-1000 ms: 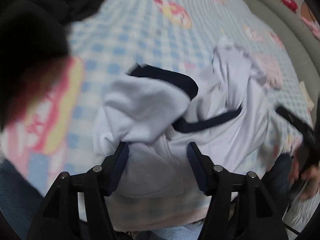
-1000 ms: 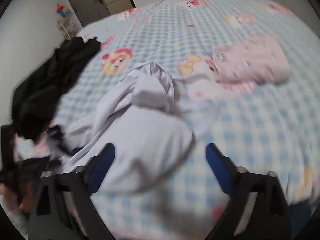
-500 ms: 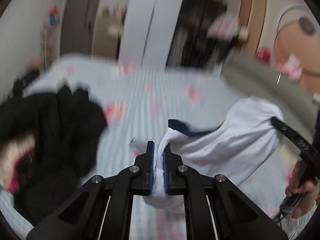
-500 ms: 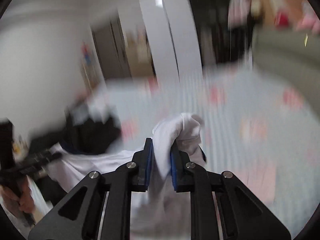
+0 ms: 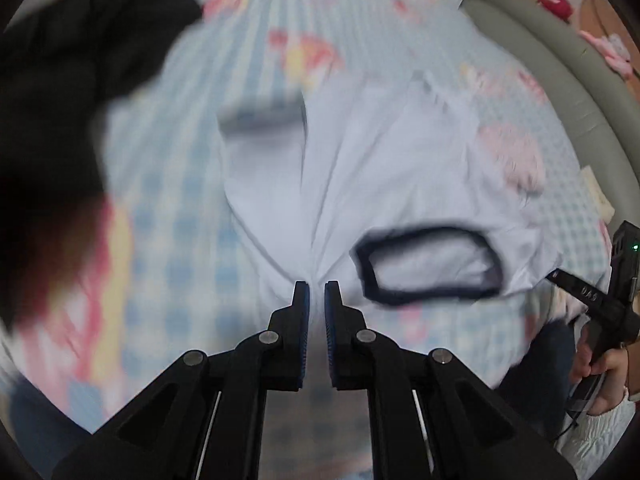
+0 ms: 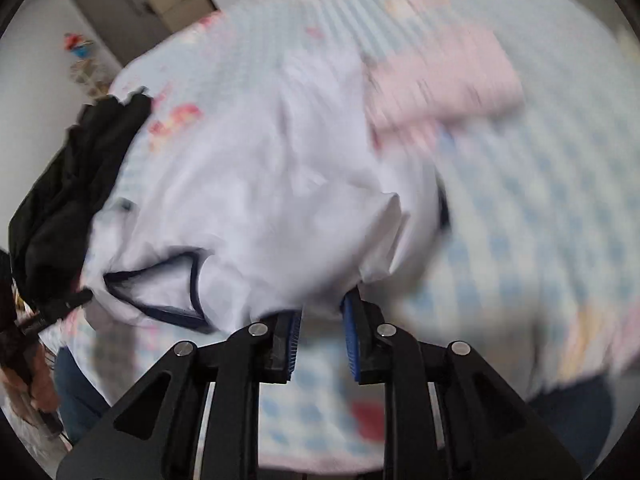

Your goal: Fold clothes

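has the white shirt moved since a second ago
Yes. The white shirt was bunched in a heap on the checked bedsheet; now it is spread wider across it, reaching toward the pink garment, collar nearest the grippers.

Both wrist cams sit close above the bed (image 5: 172,200), facing steeply down. L cam looks from left, R from right; both share the white shirt (image 5: 400,184) (image 6: 256,184).

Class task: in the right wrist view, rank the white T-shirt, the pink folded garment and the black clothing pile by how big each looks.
1. White T-shirt, largest by far, though it lies nearest the camera.
2 and 3. Black clothing pile and pink folded garment look alike in area; blur and fisheye bending leave them unranked.
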### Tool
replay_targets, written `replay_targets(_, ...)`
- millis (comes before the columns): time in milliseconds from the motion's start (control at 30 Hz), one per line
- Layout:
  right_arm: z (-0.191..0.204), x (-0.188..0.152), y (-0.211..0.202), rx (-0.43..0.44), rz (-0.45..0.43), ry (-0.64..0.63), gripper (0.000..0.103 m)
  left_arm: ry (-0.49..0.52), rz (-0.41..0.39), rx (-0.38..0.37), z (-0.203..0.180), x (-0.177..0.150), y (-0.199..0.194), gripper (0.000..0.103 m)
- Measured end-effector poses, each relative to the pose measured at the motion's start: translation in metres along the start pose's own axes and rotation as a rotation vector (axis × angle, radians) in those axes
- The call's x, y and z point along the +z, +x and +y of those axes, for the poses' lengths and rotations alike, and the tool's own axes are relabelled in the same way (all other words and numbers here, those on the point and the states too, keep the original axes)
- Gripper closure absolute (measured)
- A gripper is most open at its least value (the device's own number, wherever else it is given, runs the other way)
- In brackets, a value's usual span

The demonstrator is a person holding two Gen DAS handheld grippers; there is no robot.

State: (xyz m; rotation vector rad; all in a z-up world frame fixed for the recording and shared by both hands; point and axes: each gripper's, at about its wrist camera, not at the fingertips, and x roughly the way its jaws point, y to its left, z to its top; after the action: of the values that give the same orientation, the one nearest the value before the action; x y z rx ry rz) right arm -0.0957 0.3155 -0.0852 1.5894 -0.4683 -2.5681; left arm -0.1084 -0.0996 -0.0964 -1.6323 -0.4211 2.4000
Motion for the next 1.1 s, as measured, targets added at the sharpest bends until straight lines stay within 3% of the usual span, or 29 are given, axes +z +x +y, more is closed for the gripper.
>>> replay_targets(133,-0.013,-0.007,-0.027,-0.005,-0.071,0.035,0.078,-0.106,-0.102,-0.089,0.021,0.003,-0.019,0.093)
replay_targets(233,0.009,-0.003,-0.045,0.036,-0.157,0.07,0.075,-0.118,-0.152,-0.082,0.023,0.016,-0.026,0.093)
replay_targets(300,0.027,0.0,-0.033,0.072,-0.171,0.066,0.058,-0.119,-0.121,-0.053,0.012,0.011,-0.013,0.088)
replay_targets(333,0.036,0.002,-0.026,0.091,-0.174,0.061,0.055,-0.129,-0.099,-0.037,0.009,0.009,-0.006,0.084)
replay_targets(433,0.049,-0.008,0.013,0.116,-0.044,0.035,0.054,-0.161,-0.034,0.011,0.002,0.004,0.018,0.069)
replay_targets(600,0.03,-0.026,0.057,0.069,0.069,0.154,0.051,-0.257,-0.05,0.082,0.024,-0.011,0.021,0.067)
replay_targets(667,0.019,-0.028,0.049,0.088,0.045,0.188,0.051,-0.318,-0.084,0.068,0.035,-0.014,0.012,0.067)
replay_targets(800,0.013,-0.024,0.021,0.018,-0.051,0.162,0.05,-0.378,-0.159,0.095,0.048,-0.019,-0.001,0.063)
replay_targets(900,0.012,-0.015,0.028,0.094,-0.075,0.199,0.035,-0.383,-0.126,0.046,0.048,-0.022,0.009,0.059)
replay_targets(1033,0.02,-0.001,0.051,0.201,-0.041,0.222,0.039,-0.392,-0.069,-0.062,0.035,-0.021,0.02,0.059)
replay_targets(1067,0.025,0.001,0.056,0.215,-0.034,0.209,0.051,-0.377,-0.06,-0.066,0.032,-0.021,0.019,0.06)
replay_targets(1100,0.029,0.0,0.059,0.197,-0.019,0.186,0.071,-0.35,-0.051,-0.032,0.028,-0.022,0.018,0.066)
